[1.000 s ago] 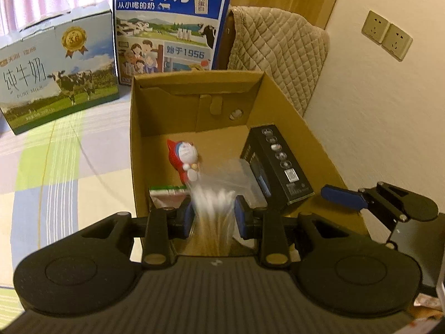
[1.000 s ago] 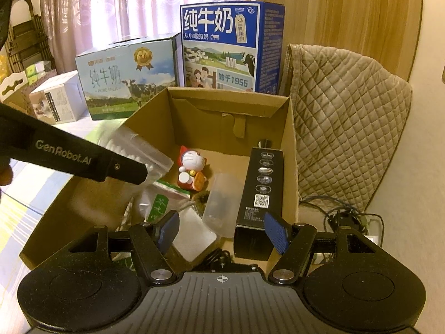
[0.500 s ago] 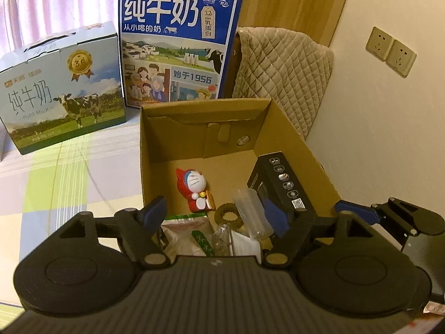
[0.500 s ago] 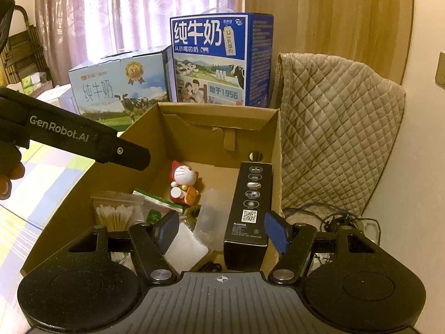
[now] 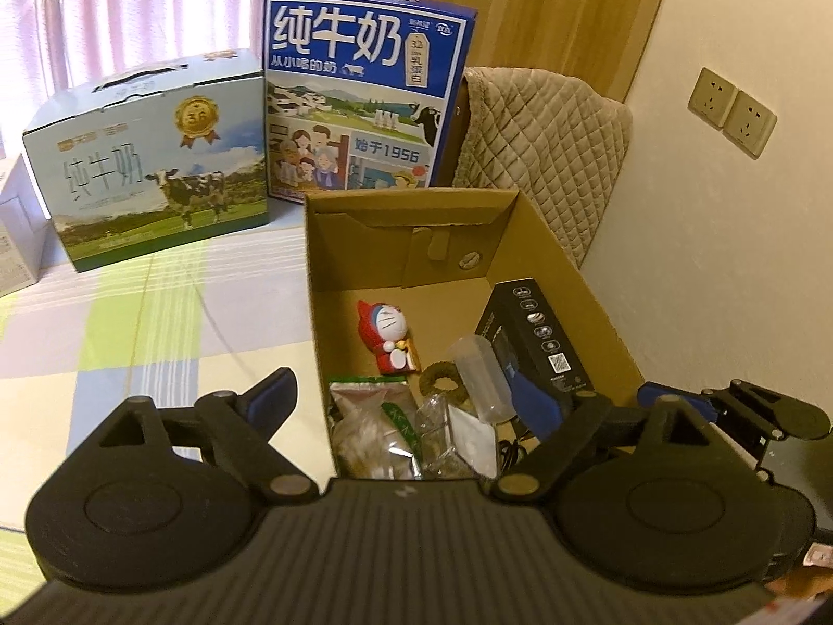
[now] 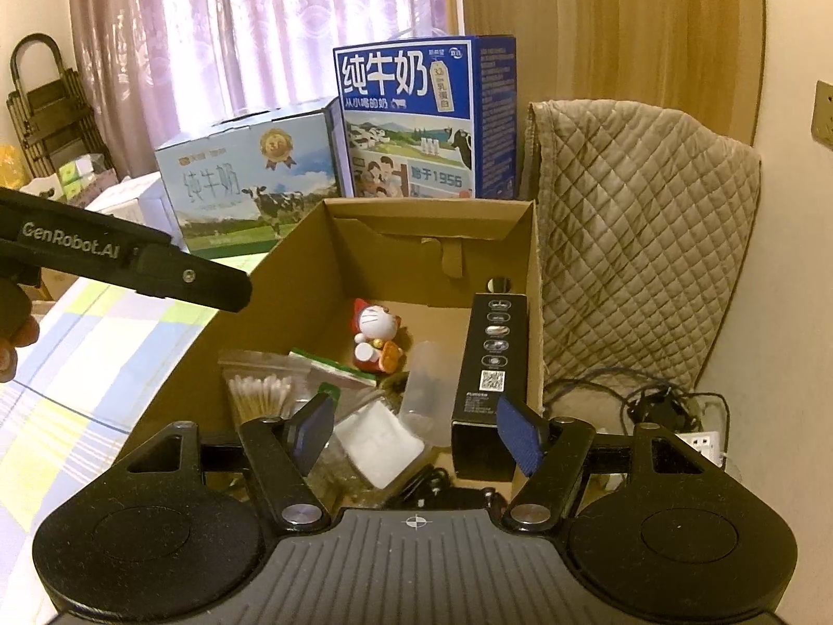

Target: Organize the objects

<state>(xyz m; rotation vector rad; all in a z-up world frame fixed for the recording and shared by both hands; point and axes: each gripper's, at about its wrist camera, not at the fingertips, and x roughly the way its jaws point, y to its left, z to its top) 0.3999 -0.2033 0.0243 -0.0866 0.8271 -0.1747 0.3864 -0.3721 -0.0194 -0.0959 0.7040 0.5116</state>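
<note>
The left tongs (image 5: 401,398) stand wide and hold nothing, hovering above the near end of the cardboard box (image 5: 565,260). Just ahead of their left finger, at the box's near-left corner, lies the clear bag of cotton swabs (image 6: 260,390), with a green-and-white packet (image 5: 372,390) beside it. Between the two fingers sit crumpled clear wrappers (image 5: 437,427) and a white pad (image 6: 377,442). Farther ahead of the gap stands the blue cat figurine (image 5: 388,330), near the box's middle, with a brown ring (image 5: 440,377) and a clear plastic cup (image 5: 479,372) lying just to its right.

The right tongs (image 6: 416,435) are also wide and empty, poised over the same near end. In line with their right finger, the black carton (image 6: 492,359) lies along the box's right wall.

Everything in view already rests inside the box, so the step in hand seems to be pulling clear and choosing the next thing. Judged from this, both tongs should lift straight up, fingers kept wide, so neither catches the box rim or drags the loose wrappers. Whatever remains to be gathered lies outside both views. The bare floor beyond the figurine looks the best landing spot for a bulky item; the near end is crowded.
</note>
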